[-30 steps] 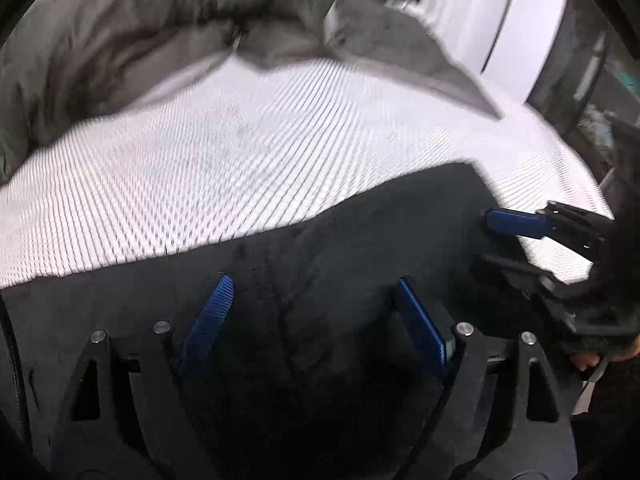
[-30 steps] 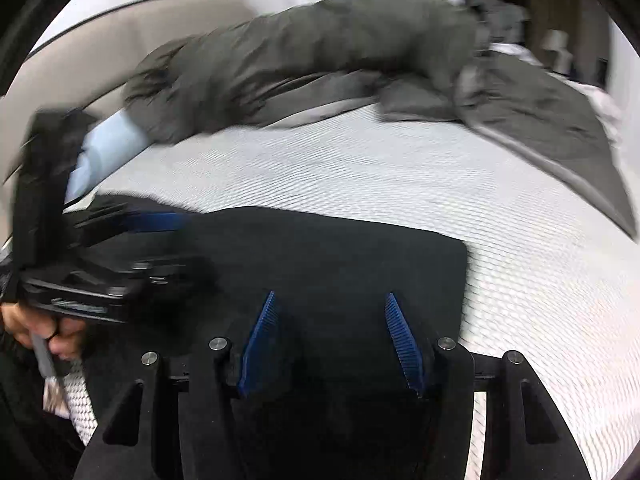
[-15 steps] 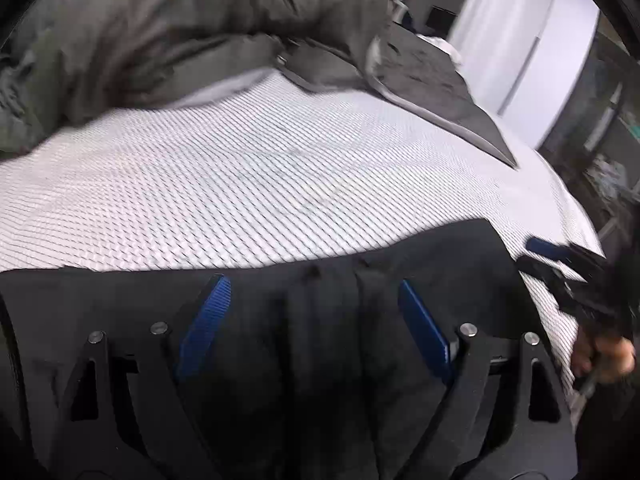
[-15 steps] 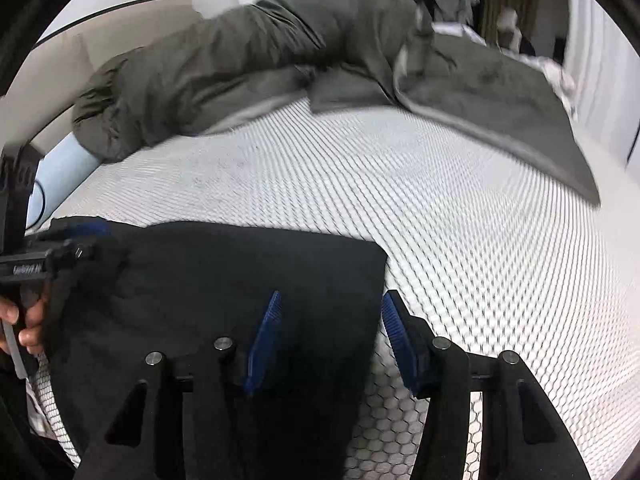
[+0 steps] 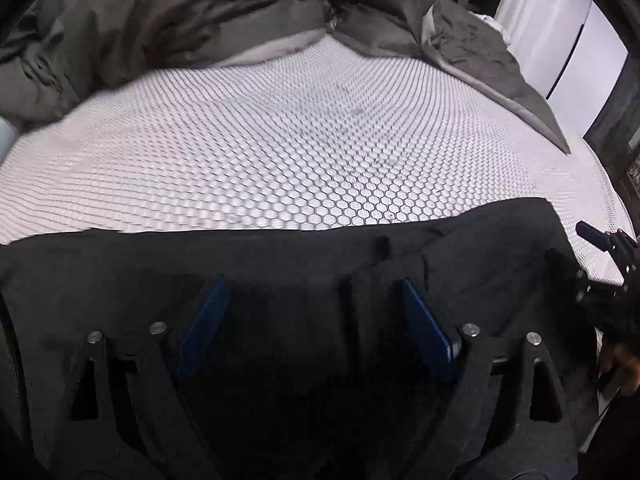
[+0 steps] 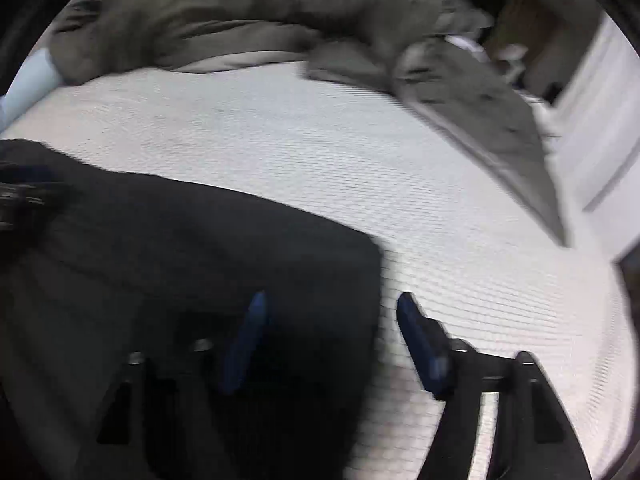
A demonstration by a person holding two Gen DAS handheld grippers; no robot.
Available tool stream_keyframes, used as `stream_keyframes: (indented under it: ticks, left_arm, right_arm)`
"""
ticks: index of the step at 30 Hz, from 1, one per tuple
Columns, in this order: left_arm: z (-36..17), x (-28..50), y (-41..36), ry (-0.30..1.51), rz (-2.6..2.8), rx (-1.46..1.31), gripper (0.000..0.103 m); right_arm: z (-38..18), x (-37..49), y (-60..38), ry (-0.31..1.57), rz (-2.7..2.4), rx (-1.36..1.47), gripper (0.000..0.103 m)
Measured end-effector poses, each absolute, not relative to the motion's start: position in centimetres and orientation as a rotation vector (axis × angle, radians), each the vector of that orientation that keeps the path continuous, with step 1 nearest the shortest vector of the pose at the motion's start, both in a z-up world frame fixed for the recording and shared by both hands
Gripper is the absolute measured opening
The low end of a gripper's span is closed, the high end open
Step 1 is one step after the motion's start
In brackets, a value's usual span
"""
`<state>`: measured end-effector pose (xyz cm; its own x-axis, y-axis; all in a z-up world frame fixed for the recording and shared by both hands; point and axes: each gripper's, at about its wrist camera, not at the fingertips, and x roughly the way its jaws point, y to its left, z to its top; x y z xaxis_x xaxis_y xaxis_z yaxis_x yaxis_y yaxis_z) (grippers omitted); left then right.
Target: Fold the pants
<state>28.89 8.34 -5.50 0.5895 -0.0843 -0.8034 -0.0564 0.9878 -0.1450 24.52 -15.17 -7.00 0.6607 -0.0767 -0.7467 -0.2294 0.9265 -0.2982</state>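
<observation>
The black pants are seen lying as a folded slab along the near edge of the bed, a straight folded edge facing the bare honeycomb cover. Compared with a second ago, the right gripper is shifted from over the middle of the cloth to its right-hand edge, and its jaws have just been opening; one blue pad is now set over the dark fabric, the other over the white cover, with the pants' edge between them but nothing pinched. The left gripper is held spread wide above the pants nearer their left part, its pads apart from each other and no fold caught between them. Whether its tips are touching the cloth cannot be told. A grey duvet is heaped along the far side, well apart from the pants. The release suggests a fold has been laid down and the next one is not yet begun.
</observation>
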Motion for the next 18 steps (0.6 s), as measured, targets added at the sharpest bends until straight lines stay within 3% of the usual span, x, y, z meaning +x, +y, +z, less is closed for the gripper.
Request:
stream_keyframes:
  ticks: [5,9,12,15,18]
  left_arm:
    - [-1.9,21.7,6.3,0.857,-0.155,-0.098,0.086]
    - [-2.0,18.3,2.2,0.828,-0.208,-0.037,0.088]
    - [-3.9,17.5,-0.2,0.873,-0.187,0.024,0.088]
    - [-5.8,16.7,-1.0,0.917,-0.156,0.086,0.088]
    - [-6.4,15.6,1.0,0.934,-0.166,0.032,0.088]
  right_arm:
    - [-4.3,20.7,-19.3,0.817,0.111,-0.250,0.070]
    - [-2.6,16.3,-18.8,0.767,0.273,-0.121,0.070]
    - [-4.0,13.9,-16.4,0.765,0.372,-0.056,0.070]
    - [-7.5,12.5,-13.7,0.851,0.343,-0.204,0.070]
    - [-8.1,11.5,-15.7,0.824,0.266,-0.258,0.070]
